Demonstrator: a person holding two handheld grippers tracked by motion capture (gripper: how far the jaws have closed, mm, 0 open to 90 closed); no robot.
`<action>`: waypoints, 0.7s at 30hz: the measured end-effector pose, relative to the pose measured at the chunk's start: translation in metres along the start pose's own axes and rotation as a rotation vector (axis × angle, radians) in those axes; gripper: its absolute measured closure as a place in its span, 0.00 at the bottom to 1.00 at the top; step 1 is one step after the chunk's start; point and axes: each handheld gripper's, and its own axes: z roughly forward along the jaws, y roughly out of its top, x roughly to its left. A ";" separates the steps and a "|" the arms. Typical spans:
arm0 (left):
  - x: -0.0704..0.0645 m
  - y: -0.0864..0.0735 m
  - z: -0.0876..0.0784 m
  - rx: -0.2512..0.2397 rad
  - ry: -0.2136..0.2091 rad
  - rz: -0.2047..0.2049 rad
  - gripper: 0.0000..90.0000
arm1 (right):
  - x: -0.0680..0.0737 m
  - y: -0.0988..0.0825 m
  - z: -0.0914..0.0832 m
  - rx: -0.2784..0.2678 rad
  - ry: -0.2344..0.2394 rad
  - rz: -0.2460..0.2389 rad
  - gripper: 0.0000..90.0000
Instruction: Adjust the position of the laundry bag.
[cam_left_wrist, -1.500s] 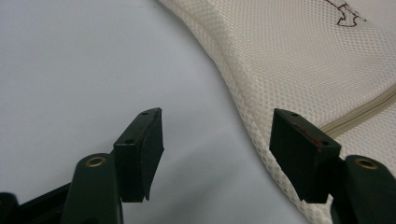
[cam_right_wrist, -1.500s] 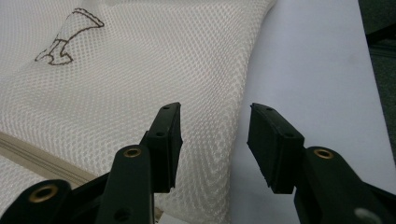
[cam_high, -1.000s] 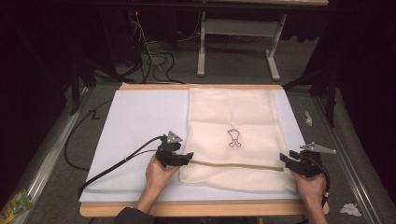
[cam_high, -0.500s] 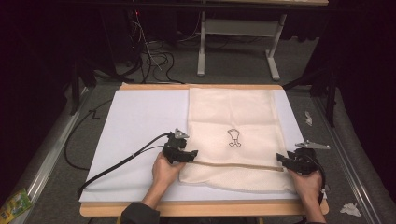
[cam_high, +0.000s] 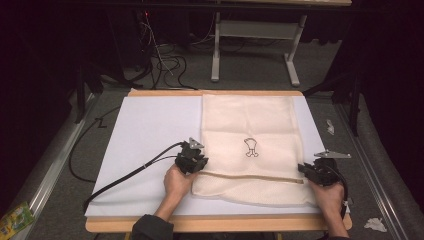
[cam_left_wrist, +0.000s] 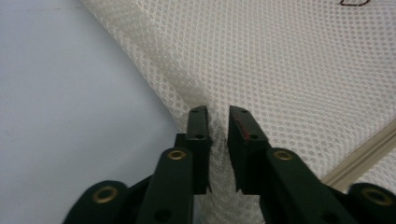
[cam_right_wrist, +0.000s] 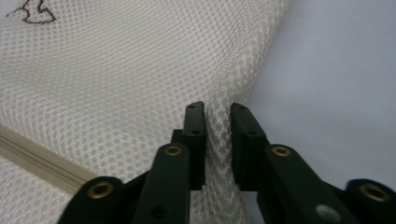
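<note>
1. Now the left gripper (cam_left_wrist: 218, 116) has just been closing its jaws, which pinch a raised fold of the mesh bag (cam_high: 250, 125) at its left edge; the fold's lower part is hidden behind the jaws.
2. Likewise the right gripper (cam_right_wrist: 217, 112) has just been closing and grips a fold at the bag's right edge.
3. Beside each pair of jaws runs the zipper (cam_high: 250, 176), cut off by the frame.
4. Outside the jaws lies bare white surface (cam_high: 150, 130).

Lab: dark room; loose floor cables (cam_high: 162, 62)
</note>
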 end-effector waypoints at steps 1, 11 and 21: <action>0.000 0.000 -0.001 -0.002 -0.004 0.003 0.92 | 0.001 0.001 0.000 0.002 0.001 -0.012 0.92; 0.001 0.002 -0.008 -0.044 -0.024 0.016 0.97 | 0.000 0.001 -0.002 -0.010 0.014 -0.029 0.97; 0.006 0.005 -0.027 -0.108 -0.045 0.011 0.96 | 0.001 0.002 -0.011 -0.049 0.058 -0.021 0.97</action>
